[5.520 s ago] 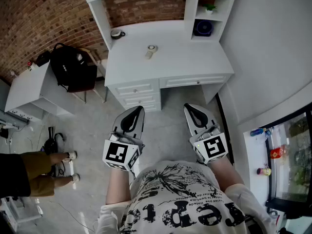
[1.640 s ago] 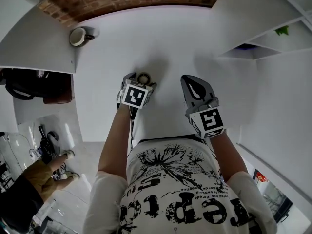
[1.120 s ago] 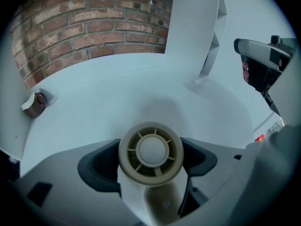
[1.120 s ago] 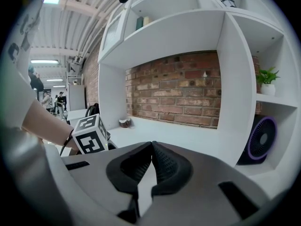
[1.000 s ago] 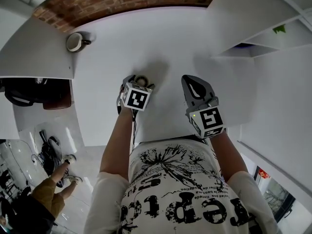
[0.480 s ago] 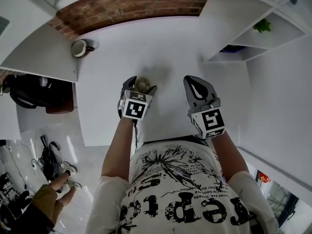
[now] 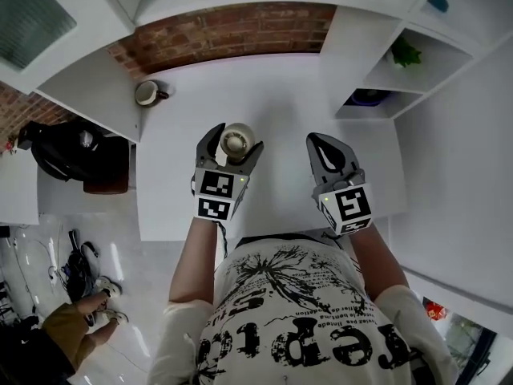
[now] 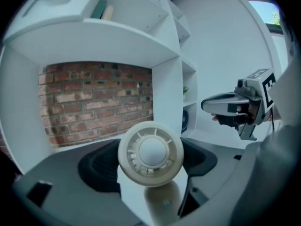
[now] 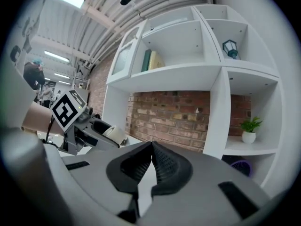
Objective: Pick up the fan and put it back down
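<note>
A white desk with shelves stands against a brick wall, with a mug at its back left corner. The left tongs clasp the round cream fan by its sides over the desk's middle. The right tongs hover nearby, clenched on nothing.

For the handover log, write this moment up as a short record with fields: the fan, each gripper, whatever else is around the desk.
fan: cream fan with a round head, apparently raised off the white desk
left gripper: left gripper, jaws closed on the fan
right gripper: right gripper, jaws together, nothing between them, over the desk
also on desk: mug, back left
shelf: small green plant, right side
</note>
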Action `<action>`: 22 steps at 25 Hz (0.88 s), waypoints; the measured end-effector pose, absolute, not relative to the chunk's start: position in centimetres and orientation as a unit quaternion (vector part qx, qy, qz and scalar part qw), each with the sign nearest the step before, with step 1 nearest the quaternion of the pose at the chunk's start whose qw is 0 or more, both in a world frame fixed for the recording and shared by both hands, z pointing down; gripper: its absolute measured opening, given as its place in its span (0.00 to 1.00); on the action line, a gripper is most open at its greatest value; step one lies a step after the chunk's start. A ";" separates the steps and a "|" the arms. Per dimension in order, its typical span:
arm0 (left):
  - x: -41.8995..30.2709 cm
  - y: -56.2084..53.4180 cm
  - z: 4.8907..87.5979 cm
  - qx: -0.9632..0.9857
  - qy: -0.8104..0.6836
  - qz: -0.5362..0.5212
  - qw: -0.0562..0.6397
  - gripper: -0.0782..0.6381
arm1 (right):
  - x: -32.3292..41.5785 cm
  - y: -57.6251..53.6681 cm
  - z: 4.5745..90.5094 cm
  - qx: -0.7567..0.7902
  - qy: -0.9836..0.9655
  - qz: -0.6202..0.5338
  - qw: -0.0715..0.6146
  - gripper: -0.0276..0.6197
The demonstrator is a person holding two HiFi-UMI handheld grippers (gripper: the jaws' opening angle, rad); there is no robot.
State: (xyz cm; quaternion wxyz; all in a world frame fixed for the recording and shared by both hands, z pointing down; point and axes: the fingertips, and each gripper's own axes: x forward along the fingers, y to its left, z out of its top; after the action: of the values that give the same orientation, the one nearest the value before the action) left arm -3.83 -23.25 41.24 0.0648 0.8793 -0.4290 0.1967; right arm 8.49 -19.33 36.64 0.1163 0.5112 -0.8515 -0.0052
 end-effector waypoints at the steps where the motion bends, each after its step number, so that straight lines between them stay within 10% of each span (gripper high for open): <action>1: -3.9 -22.8 39.9 0.881 -0.433 0.186 0.052 0.65 | 8.5 -19.1 36.0 0.510 -0.853 -0.011 0.112 0.07; 22: -8.1 -14.9 22.7 0.872 -0.482 -0.012 -0.087 0.65 | 10.2 -15.2 27.3 0.520 -0.850 -0.081 0.024 0.07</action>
State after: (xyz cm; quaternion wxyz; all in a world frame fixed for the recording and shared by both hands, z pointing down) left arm -8.09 -14.85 22.75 -0.0865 0.8716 -0.4824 -0.0124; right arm 10.24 -15.25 27.26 0.0236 0.5197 -0.8502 -0.0807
